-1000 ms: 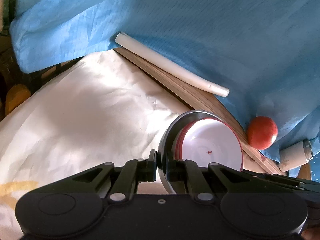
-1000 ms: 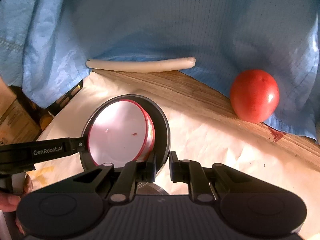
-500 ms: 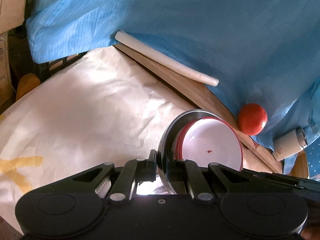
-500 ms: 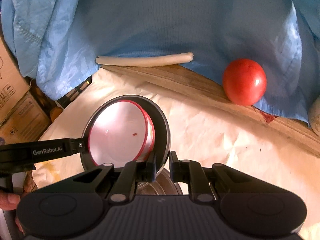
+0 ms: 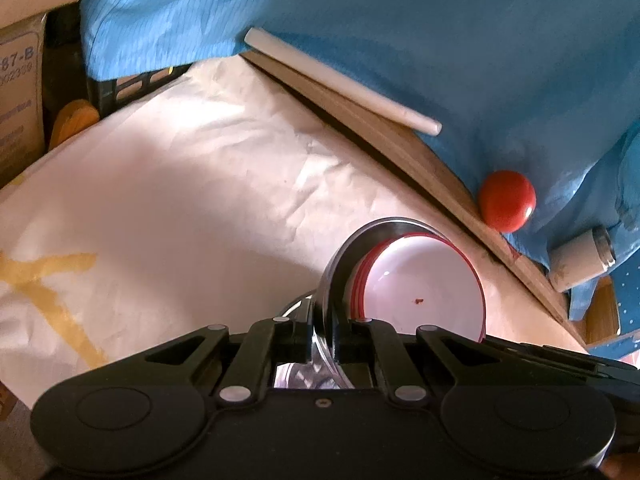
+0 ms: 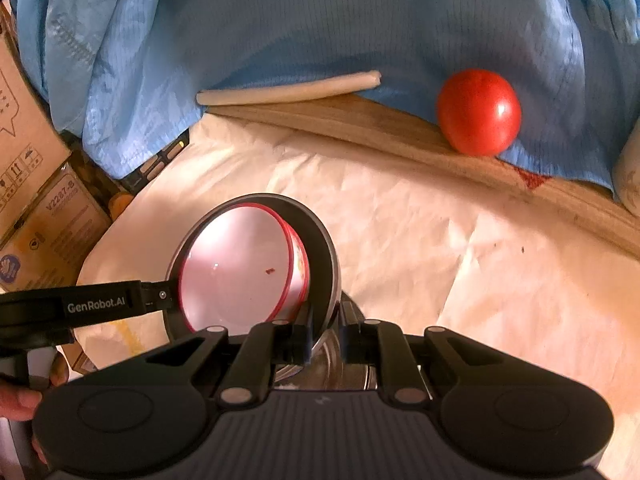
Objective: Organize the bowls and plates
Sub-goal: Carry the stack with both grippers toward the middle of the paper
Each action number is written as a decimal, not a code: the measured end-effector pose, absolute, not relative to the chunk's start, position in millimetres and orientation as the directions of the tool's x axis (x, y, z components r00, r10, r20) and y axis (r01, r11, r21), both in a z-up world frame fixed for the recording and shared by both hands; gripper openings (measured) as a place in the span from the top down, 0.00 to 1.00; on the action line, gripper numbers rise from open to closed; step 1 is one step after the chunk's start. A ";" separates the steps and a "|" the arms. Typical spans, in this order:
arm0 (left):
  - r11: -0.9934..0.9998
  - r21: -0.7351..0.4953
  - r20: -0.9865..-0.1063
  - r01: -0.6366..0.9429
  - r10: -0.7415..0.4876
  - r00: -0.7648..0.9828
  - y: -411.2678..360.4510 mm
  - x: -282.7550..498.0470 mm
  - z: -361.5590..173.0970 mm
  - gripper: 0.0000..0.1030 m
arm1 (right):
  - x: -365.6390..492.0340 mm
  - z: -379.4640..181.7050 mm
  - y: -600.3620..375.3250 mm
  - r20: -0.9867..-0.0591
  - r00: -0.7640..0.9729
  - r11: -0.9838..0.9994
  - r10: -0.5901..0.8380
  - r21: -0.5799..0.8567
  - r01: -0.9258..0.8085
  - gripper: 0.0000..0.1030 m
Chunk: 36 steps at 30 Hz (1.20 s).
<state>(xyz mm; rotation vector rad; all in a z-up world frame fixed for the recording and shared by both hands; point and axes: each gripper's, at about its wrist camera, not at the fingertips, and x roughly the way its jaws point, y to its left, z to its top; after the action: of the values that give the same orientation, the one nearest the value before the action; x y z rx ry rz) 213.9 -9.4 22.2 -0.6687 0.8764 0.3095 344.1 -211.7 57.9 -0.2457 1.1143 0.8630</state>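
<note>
The paper-covered tabletop is spread under a carried stack, with a tomato far right. A grey metal plate is clamped at opposite rim edges by the left hand-held gripper and right hand-held gripper, both nearly closed. It should be kept level and both grips matched. Red-rimmed white bowls are nested in it, with one red speck inside.

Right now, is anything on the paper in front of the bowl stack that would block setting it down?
Nothing visible does. Both grippers, left and right, clamp the metal bowl holding the red-rimmed bowls. The paper ahead looks bare; the tomato sits off at the far edge.
</note>
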 end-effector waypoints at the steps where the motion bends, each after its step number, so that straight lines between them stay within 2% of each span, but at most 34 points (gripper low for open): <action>1: 0.758 -0.407 -0.794 -0.509 -0.018 0.608 -10.4 212.3 21.5 0.93 | 342.1 55.9 -213.0 -0.863 0.160 0.662 0.480 0.236 -0.712 0.86; 36: 0.776 -0.361 -0.843 -0.518 -0.034 0.536 -25.9 191.2 2.1 0.92 | 327.6 29.2 -236.6 -0.879 0.063 0.662 0.473 0.307 -0.684 0.86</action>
<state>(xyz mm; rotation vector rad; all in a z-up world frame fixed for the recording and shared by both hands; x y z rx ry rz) 191.2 -25.9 2.1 -0.6400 0.9754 0.3122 327.6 -236.6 29.2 -0.2098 1.2266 0.8835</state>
